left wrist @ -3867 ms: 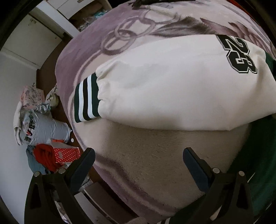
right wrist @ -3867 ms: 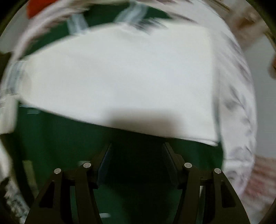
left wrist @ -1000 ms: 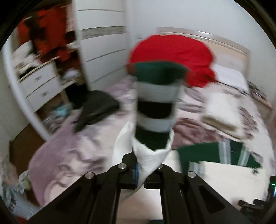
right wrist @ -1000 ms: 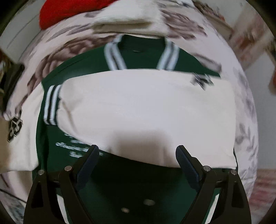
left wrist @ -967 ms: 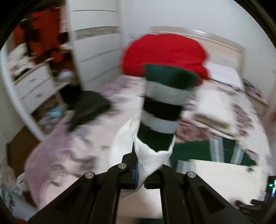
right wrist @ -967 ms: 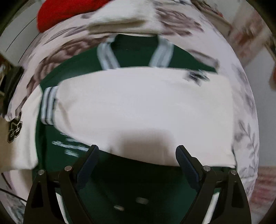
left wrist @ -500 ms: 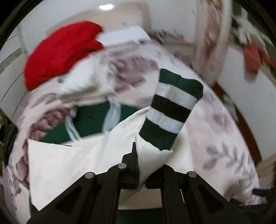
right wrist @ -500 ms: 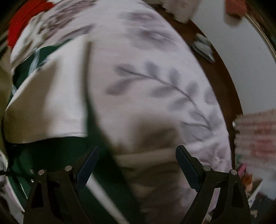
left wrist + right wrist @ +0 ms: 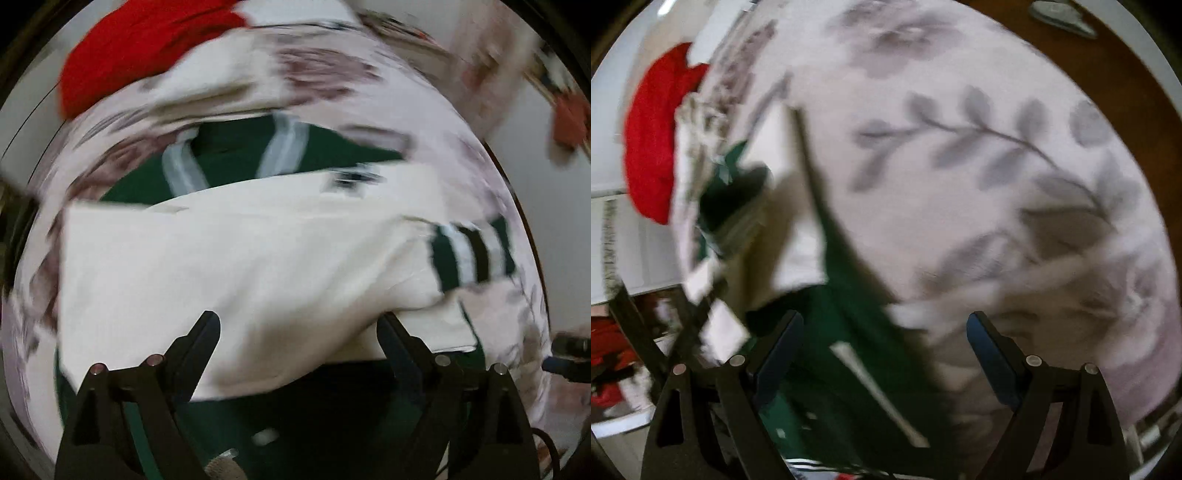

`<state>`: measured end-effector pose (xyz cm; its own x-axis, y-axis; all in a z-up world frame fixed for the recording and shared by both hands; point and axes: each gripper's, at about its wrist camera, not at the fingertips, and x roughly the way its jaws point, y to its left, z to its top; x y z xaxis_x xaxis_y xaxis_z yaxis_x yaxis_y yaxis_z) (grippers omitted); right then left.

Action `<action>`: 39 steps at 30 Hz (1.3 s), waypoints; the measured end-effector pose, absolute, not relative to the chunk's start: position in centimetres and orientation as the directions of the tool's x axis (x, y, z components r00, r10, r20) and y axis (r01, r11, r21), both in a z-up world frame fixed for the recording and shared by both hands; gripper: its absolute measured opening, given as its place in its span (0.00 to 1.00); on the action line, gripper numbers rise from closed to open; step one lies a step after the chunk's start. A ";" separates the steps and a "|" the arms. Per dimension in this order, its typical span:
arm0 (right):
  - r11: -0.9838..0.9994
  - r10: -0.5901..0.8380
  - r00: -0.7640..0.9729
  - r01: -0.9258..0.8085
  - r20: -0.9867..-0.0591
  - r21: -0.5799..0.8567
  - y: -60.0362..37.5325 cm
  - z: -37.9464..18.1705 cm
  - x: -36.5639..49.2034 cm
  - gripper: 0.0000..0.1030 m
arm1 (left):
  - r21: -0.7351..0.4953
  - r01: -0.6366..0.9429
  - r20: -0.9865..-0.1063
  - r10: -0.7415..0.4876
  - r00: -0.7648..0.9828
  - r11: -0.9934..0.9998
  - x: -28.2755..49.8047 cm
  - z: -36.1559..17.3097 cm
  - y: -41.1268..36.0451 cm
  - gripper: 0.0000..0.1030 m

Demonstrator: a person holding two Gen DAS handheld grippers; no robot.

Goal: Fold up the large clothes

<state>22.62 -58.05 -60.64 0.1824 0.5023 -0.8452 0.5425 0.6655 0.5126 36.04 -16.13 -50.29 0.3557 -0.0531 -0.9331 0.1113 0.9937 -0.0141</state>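
A green and cream varsity jacket [image 9: 236, 155] lies flat on the flowered bedspread [image 9: 369, 74]. Its cream sleeve [image 9: 221, 258] is laid across the body, and the green-and-white striped cuff [image 9: 472, 254] rests at the right. My left gripper [image 9: 299, 321] hovers over the sleeve with its jaws opening; the pads stand wide on either side of the cloth and do not press it. In the right wrist view my right gripper [image 9: 884, 321] is open above the jacket's green edge [image 9: 849, 325], where it meets the bedspread [image 9: 997, 184]. Both views are blurred.
A red garment [image 9: 140, 48] is heaped at the head of the bed, also seen as a red heap [image 9: 650, 147] in the right wrist view. Brown floor [image 9: 1108, 55] borders the bed's far side, with a grey object [image 9: 1060, 14] on it.
My left gripper carried the sleeve across the jacket, dropped lower and let go; its jaws went from shut to wide. My right gripper swung from the jacket's middle to its right edge.
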 end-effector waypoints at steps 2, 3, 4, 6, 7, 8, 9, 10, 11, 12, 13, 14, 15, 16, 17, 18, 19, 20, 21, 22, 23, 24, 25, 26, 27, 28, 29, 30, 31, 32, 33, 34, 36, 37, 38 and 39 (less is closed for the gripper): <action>0.630 0.552 0.214 0.526 -0.806 0.571 -57.2 -60.6 24.8 0.89 | 0.039 0.000 -0.919 0.036 0.392 0.999 35.5 -49.0 -11.6 0.84; 0.614 0.571 0.227 0.519 -0.789 0.594 -56.9 -60.7 25.8 0.89 | 0.059 -0.042 -0.914 0.071 0.400 0.997 35.4 -48.7 -9.7 0.84; 0.598 0.590 0.239 0.513 -0.772 0.616 -56.5 -60.9 26.8 0.89 | 0.074 -0.081 -0.911 0.100 0.400 0.994 35.5 -48.6 -7.6 0.84; 0.570 0.622 0.242 0.513 -0.745 0.642 -55.3 -61.7 29.4 0.89 | 0.099 -0.148 -0.913 0.149 0.379 0.984 35.7 -48.9 -3.5 0.84; 0.567 0.631 0.236 0.509 -0.739 0.647 -54.8 -62.1 30.4 0.89 | 0.123 -0.185 -0.912 0.184 0.366 0.975 35.9 -49.3 -1.7 0.84; 0.571 0.632 0.232 0.504 -0.739 0.647 -54.1 -62.6 31.7 0.89 | 0.144 -0.220 -0.914 0.215 0.345 0.965 36.1 -49.9 0.1 0.84; 0.583 0.627 0.221 0.503 -0.747 0.638 -53.5 -63.1 32.5 0.89 | 0.161 -0.246 -0.914 0.238 0.328 0.956 36.3 -50.7 1.6 0.84; 0.593 0.624 0.206 0.503 -0.754 0.629 -53.0 -63.7 33.2 0.89 | 0.180 -0.264 -0.913 0.261 0.314 0.948 36.5 -51.5 2.6 0.84; 0.601 0.624 0.183 0.509 -0.759 0.617 -52.3 -64.8 34.2 0.88 | 0.213 -0.280 -0.910 0.294 0.292 0.936 36.8 -52.7 3.8 0.84; 0.608 0.624 0.166 0.511 -0.764 0.608 -51.7 -65.6 34.8 0.69 | 0.239 -0.287 -0.908 0.319 0.272 0.927 37.2 -53.6 4.6 0.84; 0.617 0.622 0.149 0.510 -0.769 0.599 -51.2 -66.3 35.3 0.46 | 0.271 -0.289 -0.904 0.346 0.250 0.918 37.7 -54.8 5.3 0.84; 0.659 0.598 0.099 0.503 -0.795 0.559 -50.3 -67.0 36.0 0.04 | 0.305 -0.283 -0.902 0.371 0.220 0.909 38.1 -56.2 6.0 0.84; 0.687 0.570 0.095 0.490 -0.816 0.537 -49.8 -66.8 36.1 0.03 | 0.317 -0.280 -0.903 0.378 0.204 0.906 38.6 -57.2 6.6 0.86; 0.714 0.546 0.109 0.458 -0.831 0.529 -49.3 -66.1 36.5 0.03 | 0.318 -0.279 -0.906 0.377 0.192 0.906 39.0 -58.2 7.1 0.86; 0.762 0.511 0.146 0.379 -0.847 0.525 -48.5 -64.4 37.2 0.03 | 0.304 -0.280 -0.915 0.361 0.182 0.911 39.3 -59.0 7.7 0.90; 0.787 0.485 0.177 0.337 -0.856 0.516 -48.3 -63.4 37.6 0.03 | 0.298 -0.279 -0.918 0.354 0.177 0.913 39.6 -59.6 8.0 0.97; 0.810 0.459 0.201 0.306 -0.866 0.500 -48.1 -62.6 38.1 0.03 | 0.301 -0.273 -0.917 0.356 0.179 0.914 39.9 -59.9 8.1 1.00; 0.837 0.429 0.190 0.285 -0.883 0.468 -47.9 -62.6 38.7 0.03 | 0.298 -0.260 -0.918 0.351 0.187 0.918 40.0 -60.1 8.1 1.00; 0.870 0.398 0.127 0.262 -0.909 0.417 -47.5 -63.4 39.4 0.03 | 0.294 -0.257 -0.919 0.346 0.190 0.921 39.8 -60.1 8.2 1.00; 0.887 0.389 0.062 0.245 -0.919 0.392 -47.3 -64.2 39.6 0.03 | 0.295 -0.262 -0.918 0.348 0.190 0.919 39.6 -59.8 8.2 1.00; 0.901 0.386 -0.030 0.228 -0.922 0.370 -47.3 -65.1 39.2 0.10 | 0.305 -0.264 -0.912 0.360 0.195 0.915 39.2 -59.2 8.1 1.00; 0.912 0.370 -0.062 0.217 -0.927 0.349 -47.4 -65.1 38.5 0.24 | 0.324 -0.264 -0.903 0.380 0.199 0.909 38.8 -58.5 7.9 1.00; 0.920 0.357 -0.073 0.202 -0.931 0.337 -47.6 -64.6 37.1 0.32 | 0.352 -0.265 -0.890 0.409 0.203 0.898 38.1 -57.6 7.6 1.00; 0.919 0.364 -0.080 0.194 -0.928 0.344 -47.7 -64.3 35.7 0.44 | 0.372 -0.266 -0.877 0.431 0.214 0.889 37.0 -56.6 7.2 1.00; 0.916 0.374 -0.102 0.193 -0.922 0.350 -47.6 -64.4 34.4 0.51 | 0.375 -0.265 -0.872 0.435 0.224 0.888 36.0 -55.9 6.9 1.00; 0.913 0.387 -0.138 0.195 -0.912 0.358 -47.4 -64.8 33.2 0.53 | 0.376 -0.262 -0.870 0.436 0.229 0.889 34.9 -55.4 6.4 1.00; 0.914 0.391 -0.204 0.202 -0.897 0.352 -46.7 -66.1 31.7 0.53 | 0.370 -0.261 -0.872 0.430 0.233 0.892 33.5 -54.9 5.7 1.00; 0.924 0.370 -0.224 0.193 -0.902 0.331 -46.2 -67.0 31.1 0.53 | 0.363 -0.258 -0.874 0.423 0.238 0.895 32.5 -54.7 5.2 1.00; 0.934 0.345 -0.234 0.178 -0.909 0.309 -45.7 -67.8 30.7 0.52 | 0.355 -0.251 -0.877 0.414 0.244 0.901 30.9 -54.7 4.4 1.00; 0.954 0.279 -0.208 0.170 -0.937 0.246 -45.7 -68.3 30.4 0.31 | 0.357 -0.248 -0.876 0.415 0.244 0.900 29.9 -54.8 3.9 1.00; 0.959 0.240 -0.193 0.200 -0.951 0.201 -46.5 -68.4 30.1 0.16 | 0.354 -0.249 -0.878 0.412 0.244 0.901 29.0 -55.1 3.6 1.00; 0.946 0.252 -0.173 0.251 -0.952 0.204 -47.6 -68.4 29.7 0.16 | 0.341 -0.244 -0.884 0.398 0.245 0.908 28.0 -55.4 3.2 1.00; 0.938 0.195 -0.171 0.319 -0.966 0.133 -49.7 -68.4 28.3 0.15 | 0.345 -0.214 -0.894 0.389 0.220 0.914 26.6 -57.2 2.9 1.00; 0.952 0.153 -0.186 0.292 -0.971 0.094 -49.6 -68.5 27.9 0.15 | 0.350 -0.205 -0.898 0.389 0.204 0.914 26.1 -58.4 3.1 1.00; 0.967 0.123 -0.217 0.244 -0.968 0.068 -48.9 -68.5 27.7 0.15 | 0.342 -0.200 -0.904 0.379 0.197 0.918 25.6 -59.7 3.2 1.00; 0.972 0.115 -0.229 0.228 -0.967 0.061 -48.5 -68.3 27.7 0.15 | 0.318 -0.206 -0.906 0.360 0.223 0.926 25.3 -60.4 3.6 1.00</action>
<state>27.71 -48.55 -68.33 -0.2292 0.1146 -0.9666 0.2284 0.9717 0.0610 25.26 3.55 -60.43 0.2234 0.3605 -0.9056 -0.2059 0.9256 0.3176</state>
